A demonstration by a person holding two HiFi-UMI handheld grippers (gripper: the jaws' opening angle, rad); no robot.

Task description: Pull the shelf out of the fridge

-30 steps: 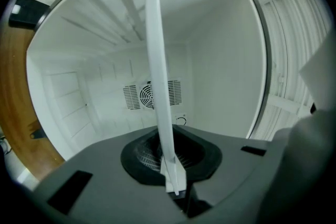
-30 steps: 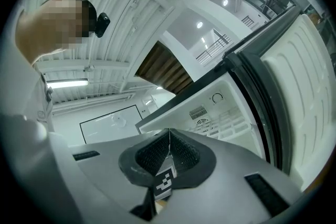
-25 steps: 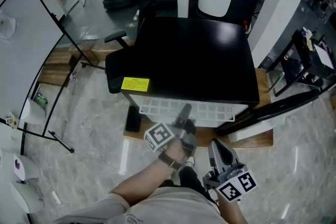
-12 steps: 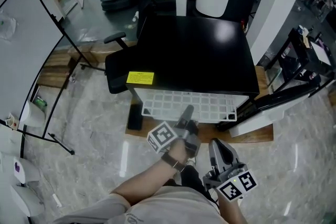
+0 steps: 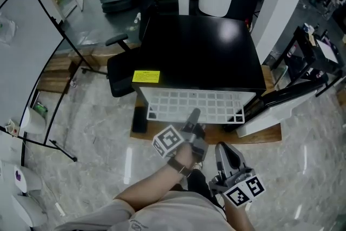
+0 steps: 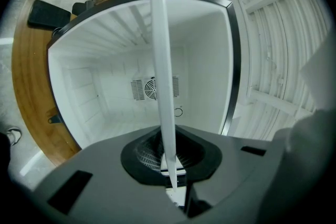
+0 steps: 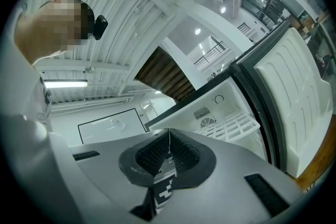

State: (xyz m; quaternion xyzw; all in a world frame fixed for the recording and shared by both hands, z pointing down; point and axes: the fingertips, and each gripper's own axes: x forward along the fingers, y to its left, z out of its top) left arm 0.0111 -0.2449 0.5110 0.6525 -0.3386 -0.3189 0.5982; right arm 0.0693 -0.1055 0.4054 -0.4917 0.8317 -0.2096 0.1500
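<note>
Pinching the front edge of the white grid shelf (image 5: 189,104), the left gripper (image 5: 192,115) holds it partway out of the black fridge (image 5: 200,51) in the head view. The fridge stands on a wooden board (image 5: 268,134), its door (image 5: 289,96) open at right. The right gripper (image 5: 223,149) hangs near the person's body, apart from the shelf. Left gripper view: the shelf shows edge-on as a white bar clamped between the fingers, with the fridge's white interior and fan grille (image 6: 154,87) behind. Right gripper view: fingers pressed together on nothing, shelf and open door ahead.

Black office chair (image 5: 120,76), wooden platform (image 5: 57,70)
</note>
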